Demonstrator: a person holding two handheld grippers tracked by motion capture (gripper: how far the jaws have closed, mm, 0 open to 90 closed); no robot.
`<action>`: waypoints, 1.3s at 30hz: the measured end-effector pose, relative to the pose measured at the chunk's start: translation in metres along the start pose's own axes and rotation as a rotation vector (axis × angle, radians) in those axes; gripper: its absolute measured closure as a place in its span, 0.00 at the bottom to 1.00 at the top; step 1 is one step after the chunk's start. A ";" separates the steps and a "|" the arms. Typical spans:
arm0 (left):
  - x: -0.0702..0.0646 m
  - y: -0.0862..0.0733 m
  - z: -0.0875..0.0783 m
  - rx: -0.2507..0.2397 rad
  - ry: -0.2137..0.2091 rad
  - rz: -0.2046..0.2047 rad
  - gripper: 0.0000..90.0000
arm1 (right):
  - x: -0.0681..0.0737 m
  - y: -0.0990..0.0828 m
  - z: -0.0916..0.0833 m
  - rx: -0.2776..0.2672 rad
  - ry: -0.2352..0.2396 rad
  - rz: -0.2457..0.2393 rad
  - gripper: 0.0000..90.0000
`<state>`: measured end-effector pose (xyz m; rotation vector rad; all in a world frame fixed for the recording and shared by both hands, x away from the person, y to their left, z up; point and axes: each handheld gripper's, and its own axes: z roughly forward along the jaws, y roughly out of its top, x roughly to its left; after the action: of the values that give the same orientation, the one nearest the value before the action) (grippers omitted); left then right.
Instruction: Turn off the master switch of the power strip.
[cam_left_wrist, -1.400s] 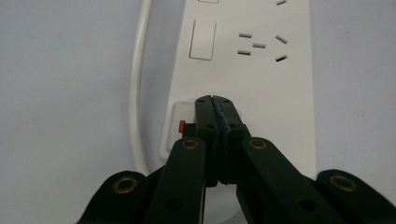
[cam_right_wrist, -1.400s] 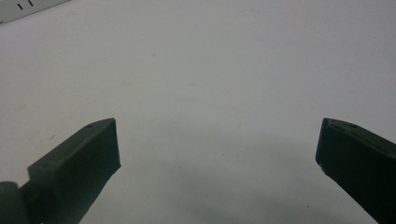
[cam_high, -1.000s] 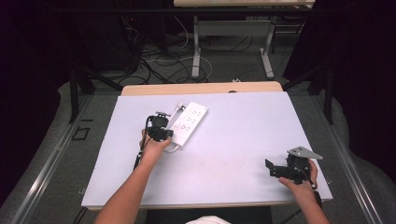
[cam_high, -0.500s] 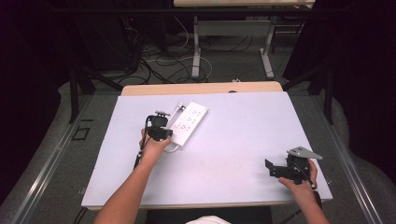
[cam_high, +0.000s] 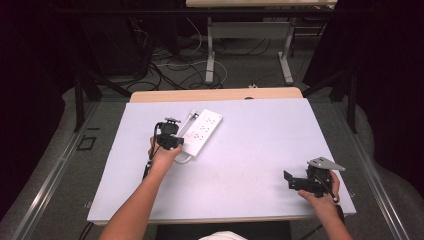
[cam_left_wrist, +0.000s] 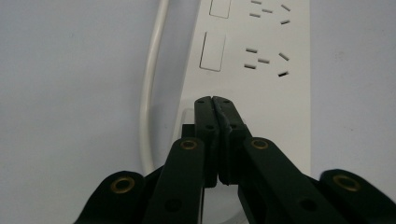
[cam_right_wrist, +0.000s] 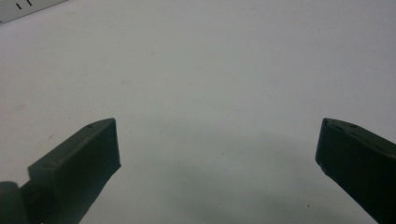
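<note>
— White plastic is what the left tongs (cam_left_wrist: 215, 100) are set on: the power strip (cam_high: 201, 131) lies slantwise on the far left part of the bench (cam_high: 250, 150), its cord (cam_left_wrist: 152, 88) running along one side. How are those tongs held?

— They are pressed fully together with nothing between them, the joined tips resting on the strip's face just below a rocker switch (cam_left_wrist: 212, 51), it seems.

— How should the press be made?

— Probably the closed tips should be slid up onto the switch and pushed straight down, so that the strip is not skated across the bench. Whether the tips already bear down cannot be told.

— And the right tongs (cam_high: 295, 181)?

— They are spread wide and empty near the front right corner, well apart from the strip. The casing could be steadied with them if needed.
</note>
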<state>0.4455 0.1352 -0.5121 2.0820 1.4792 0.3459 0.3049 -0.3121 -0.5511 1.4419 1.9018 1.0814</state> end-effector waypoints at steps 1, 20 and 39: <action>0.000 0.000 0.000 -0.002 -0.002 0.005 0.99 | 0.000 0.000 0.000 -0.001 0.000 0.000 0.00; 0.001 0.003 -0.016 -0.018 -0.035 0.013 0.72 | 0.000 0.000 -0.002 -0.005 0.000 0.008 0.00; -0.008 0.004 -0.034 -0.036 -0.057 0.075 0.53 | 0.001 0.000 -0.002 -0.007 0.002 0.004 0.00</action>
<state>0.4286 0.1364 -0.4809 2.1054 1.3553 0.3370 0.3030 -0.3114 -0.5495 1.4415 1.8954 1.0903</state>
